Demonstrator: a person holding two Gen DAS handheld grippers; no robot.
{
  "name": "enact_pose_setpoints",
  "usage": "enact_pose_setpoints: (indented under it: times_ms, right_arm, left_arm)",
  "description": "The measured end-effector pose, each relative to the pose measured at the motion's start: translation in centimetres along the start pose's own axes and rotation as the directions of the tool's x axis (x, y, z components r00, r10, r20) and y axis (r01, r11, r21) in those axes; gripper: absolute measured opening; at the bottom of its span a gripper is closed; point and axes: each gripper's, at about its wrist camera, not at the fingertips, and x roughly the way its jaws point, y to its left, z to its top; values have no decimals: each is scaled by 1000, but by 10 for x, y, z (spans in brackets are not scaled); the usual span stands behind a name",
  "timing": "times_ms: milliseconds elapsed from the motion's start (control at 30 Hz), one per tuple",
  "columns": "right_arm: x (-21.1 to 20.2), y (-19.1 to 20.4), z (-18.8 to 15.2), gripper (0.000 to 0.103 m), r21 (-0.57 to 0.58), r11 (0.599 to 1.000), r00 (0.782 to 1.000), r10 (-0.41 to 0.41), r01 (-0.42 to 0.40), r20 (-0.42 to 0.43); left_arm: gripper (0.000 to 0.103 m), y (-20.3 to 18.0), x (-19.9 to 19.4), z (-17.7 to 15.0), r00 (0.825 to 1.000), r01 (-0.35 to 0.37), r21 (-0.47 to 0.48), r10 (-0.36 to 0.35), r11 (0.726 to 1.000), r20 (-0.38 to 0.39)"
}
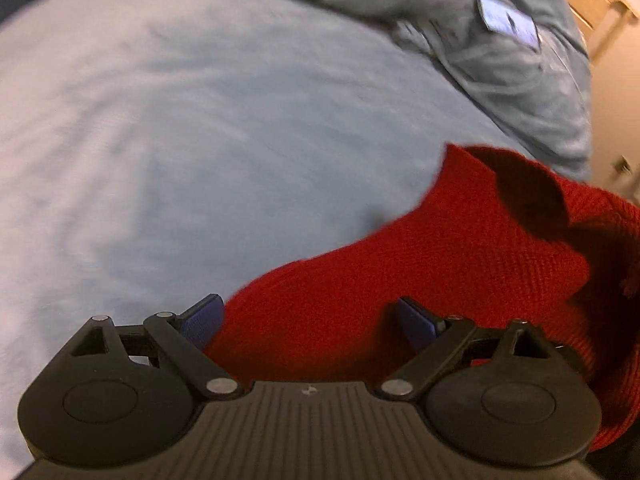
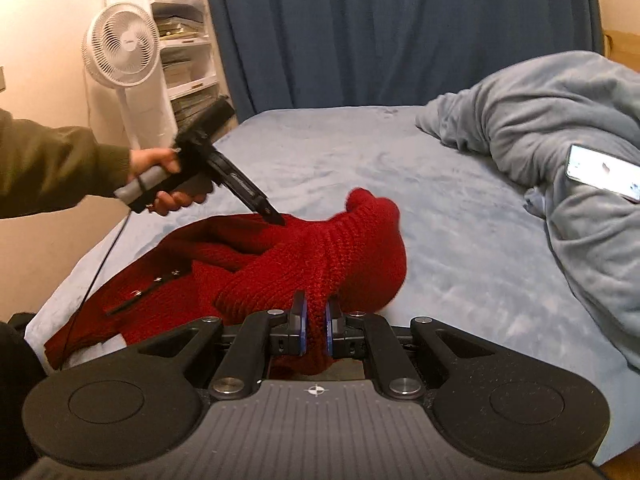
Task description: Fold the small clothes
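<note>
Pinching a fold of the red knit garment (image 2: 312, 264), the right gripper (image 2: 315, 322) is clamped shut. The left gripper (image 1: 308, 320) is spread wide above it, nothing held.

Olive sleeve (image 2: 52, 164); black grippers' fingers (image 2: 299, 320) blue-padded

Left gripper (image 1: 310, 320): jaws spread wide, blue pads (image 1: 204, 322) apart, nothing clamped between them.
Red knit garment (image 1: 460, 264): lay under and beyond the gripper, filling the lower right, with a dark shadow across its upper part.
Bed sheet (image 1: 180, 140): pale blue, blurred, filled the left and centre.
Grey-blue blanket (image 1: 500, 60): bunched along the top right.
Phone (image 1: 508, 20): rested on the blanket, screen lit.
</note>
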Motion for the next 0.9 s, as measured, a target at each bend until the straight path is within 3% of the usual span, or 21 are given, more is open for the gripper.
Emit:
enact_pose_setpoints:
  times_ms: [67, 100, 133, 200, 333, 433, 467, 567, 633, 700, 733, 767, 800, 900]
  right_arm:
    - [1, -6, -1, 8, 19, 1000, 1000, -1, 1, -3]
    - [3, -7, -1, 8, 25, 1000, 1000, -5, 5, -8]
    - [4, -8, -2, 8, 28, 1000, 1000, -9, 10, -12]
    - [6, -14, -4, 8, 34, 999, 1000, -14, 15, -21]
    - [7, -17, 0, 8, 50, 998, 999, -47, 47, -13]
    - [8, -17, 7, 8, 66, 991, 994, -113, 113, -1]
    - [10, -17, 10, 8, 77, 987, 990, -139, 138, 2]
    - [10, -11, 29, 8, 101, 983, 985, -162, 156, 52]
    - [5, 3, 51, 8, 65, 988, 982, -148, 141, 119]
    - [-4, 21, 70, 8, 14, 995, 981, -97, 96, 171]
    - [-10, 31, 74, 8, -24, 996, 979, -75, 81, 190]
    - [-15, 38, 73, 8, -43, 996, 978, -64, 73, 197]
    - [-20, 41, 70, 8, -49, 997, 980, -53, 64, 193]
    - [-32, 45, 47, 8, -55, 997, 985, -40, 49, 167]
  left_arm:
    - [94, -8, 16, 8, 998, 34, 37, -32, 999, -63]
    - [81, -11, 20, 9, 997, 39, 55, -35, 998, -71]
    - [65, -15, 19, 8, 997, 57, 76, -52, 996, -62]
    - [10, -21, 9, 3, 1000, -4, 98, 7, 995, -30]
    - [0, -29, -43, -28, 996, -40, 86, 33, 995, 84]
    - [0, -47, -105, -64, 977, -101, 58, 88, 993, 193]
    - [0, -56, -128, -79, 963, -140, 34, 128, 990, 237]
    - [0, -74, -191, -128, 919, -165, -78, 182, 983, 350]
    - [0, -82, -214, -154, 907, -154, -127, 191, 980, 375]
    - [3, -88, -226, -171, 870, -185, -177, 244, 967, 428]
    - [7, -84, -228, -173, 864, -178, -199, 250, 964, 437]
    - [24, -79, -226, -171, 868, -159, -217, 241, 963, 435]
    - [47, -74, -222, -166, 873, -133, -233, 225, 963, 434]
    - [87, -63, -203, -138, 889, -100, -212, 183, 972, 419]
